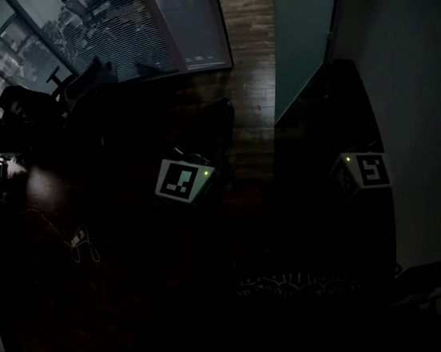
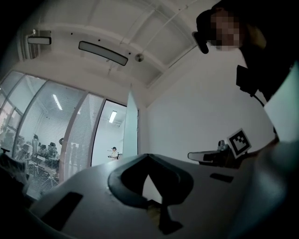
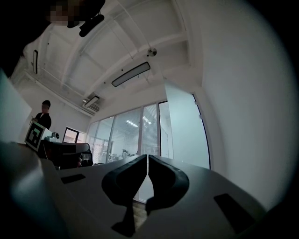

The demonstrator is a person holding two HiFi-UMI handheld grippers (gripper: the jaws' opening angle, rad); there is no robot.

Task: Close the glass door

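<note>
The glass door [image 1: 298, 32] is a frosted, pale green panel at the upper right of the head view, standing open at an angle to the white wall [image 1: 415, 65]. It also shows ahead as the glass door [image 2: 131, 126] and as the glass door [image 3: 184, 130], well beyond the jaws. My left gripper [image 2: 147, 155] is shut with nothing in it, its tips touching. So is my right gripper [image 3: 147, 156]. In the dark head view only their marker cubes show, the left cube [image 1: 182, 180] and the right cube [image 1: 362, 170], both short of the door.
A glass partition with blinds [image 1: 121, 31] runs across the back left, with office chairs [image 1: 71, 82] before it. Wooden floor [image 1: 251, 70] leads to the door. A cable [image 1: 80, 242] lies at the left. A person [image 2: 113, 152] stands far off beyond the doorway.
</note>
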